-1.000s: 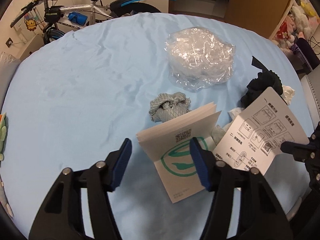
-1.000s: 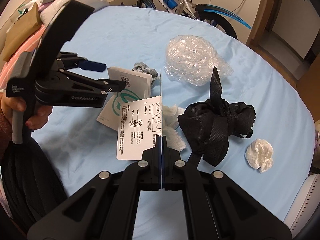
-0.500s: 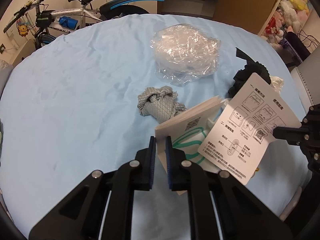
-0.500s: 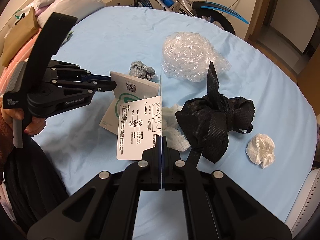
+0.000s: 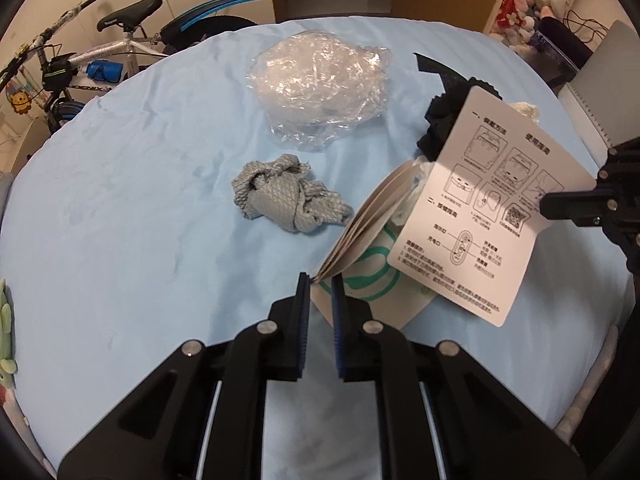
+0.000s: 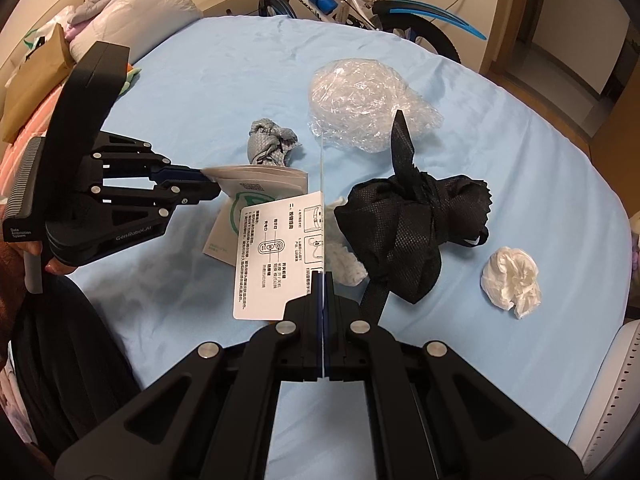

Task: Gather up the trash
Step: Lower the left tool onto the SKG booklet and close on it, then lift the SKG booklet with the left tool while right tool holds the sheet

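Left gripper (image 5: 320, 280) pinching booklet (image 5: 372, 220) corner; right gripper (image 6: 322, 280) clamps instruction card (image 6: 272, 248); lift booklet slowly, grip looks shallow.

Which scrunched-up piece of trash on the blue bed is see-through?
The crinkly clear plastic wrap, farthest from both grippers. The knotted grey cloth, the black mesh bag and the white tissue ball are all solid-coloured.

"GenRobot.AI" on left gripper (image 6: 212, 184)
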The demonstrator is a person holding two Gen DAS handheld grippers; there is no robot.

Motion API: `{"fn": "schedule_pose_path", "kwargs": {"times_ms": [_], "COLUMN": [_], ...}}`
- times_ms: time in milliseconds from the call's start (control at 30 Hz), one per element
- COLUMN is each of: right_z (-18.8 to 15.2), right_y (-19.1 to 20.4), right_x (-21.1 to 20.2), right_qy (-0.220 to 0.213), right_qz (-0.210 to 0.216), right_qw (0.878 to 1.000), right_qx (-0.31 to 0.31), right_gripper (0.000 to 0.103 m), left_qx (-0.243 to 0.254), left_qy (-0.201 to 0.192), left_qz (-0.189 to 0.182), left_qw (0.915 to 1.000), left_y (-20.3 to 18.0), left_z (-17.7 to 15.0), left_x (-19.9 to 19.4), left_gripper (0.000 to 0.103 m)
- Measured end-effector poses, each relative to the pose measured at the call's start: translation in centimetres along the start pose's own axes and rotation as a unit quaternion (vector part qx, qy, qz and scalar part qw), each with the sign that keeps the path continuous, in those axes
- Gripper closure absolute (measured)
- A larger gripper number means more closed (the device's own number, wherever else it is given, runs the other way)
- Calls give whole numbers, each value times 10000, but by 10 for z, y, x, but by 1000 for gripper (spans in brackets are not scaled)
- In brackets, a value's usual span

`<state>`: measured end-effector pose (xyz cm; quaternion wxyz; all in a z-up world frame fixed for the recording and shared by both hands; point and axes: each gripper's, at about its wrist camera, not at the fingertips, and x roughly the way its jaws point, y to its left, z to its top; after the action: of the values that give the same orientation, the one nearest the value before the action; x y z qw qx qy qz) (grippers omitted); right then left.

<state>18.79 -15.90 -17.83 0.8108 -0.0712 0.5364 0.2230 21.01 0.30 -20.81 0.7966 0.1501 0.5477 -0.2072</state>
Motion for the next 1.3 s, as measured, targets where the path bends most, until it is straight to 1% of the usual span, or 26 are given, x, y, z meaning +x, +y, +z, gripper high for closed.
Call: {"fn": "schedule_pose_path", "kwargs": {"times_ms": [67,167,233,267,300,333,367,400,467,567,633,700,800,867,967,1167,1300], "right_z": [-1,-2,-2,-3,-3,-3,-3,-3,-2,-2,-3,-3,-3,-4,-4,-5,-7], "right_y": [0,0,1,1,1,1,1,1,1,0,-1,-1,-1,0,0,0,1], "right_x": [0,1,1,1,1,1,1,1,0,-1,-1,-1,-2,-3,-4,-14,-23], "right_qy": [16,38,42,45,48,52,56,58,60,58,54,51,40,38,35,-23,-75], "right_qz": [10,23,31,38,40,32,27,25,19,0,-10,-14,-7,-9,-20,-54,-68], "right_qw": [10000,10000,10000,10000,10000,10000,10000,10000,10000,10000,10000,10000,10000,10000,10000,10000,9999], "right_qx": [-9,-19,-5,2,8,6,4,4,8,14,15,25,46,48,49,73,105], "right_gripper": [103,103,103,103,103,103,103,103,103,103,103,103,103,103,103,103,103], "left_qx": [111,135,125,112,106,128,174,240,286,250,212,130,-14,-70,-142,-238,-286], "left_qy": [25,65,47,36,36,47,66,91,118,102,52,39,-2,-43,-151,-419,-509], "left_qz": [34,45,-37,-133,-213,-227,-157,-33,96,91,90,22,-89,-118,-199,-209,-217], "left_qw": [9999,9999,9999,9998,9997,9997,9997,9997,9995,9996,9997,9999,10000,9999,9996,9986,9981], "left_y": [-3,-4,-3,-4,-4,-6,-9,-11,-14,-11,-9,-5,2,4,7,7,7], "left_z": [-2,-2,-1,0,1,2,2,3,4,5,4,5,7,6,7,8,8], "left_x": [3,7,9,9,11,13,17,21,27,29,28,27,26,23,18,-1,-11], "left_gripper": [90,88,75,64,55,53,52,52,52,55,64,79,92,97,98,101,102]}}
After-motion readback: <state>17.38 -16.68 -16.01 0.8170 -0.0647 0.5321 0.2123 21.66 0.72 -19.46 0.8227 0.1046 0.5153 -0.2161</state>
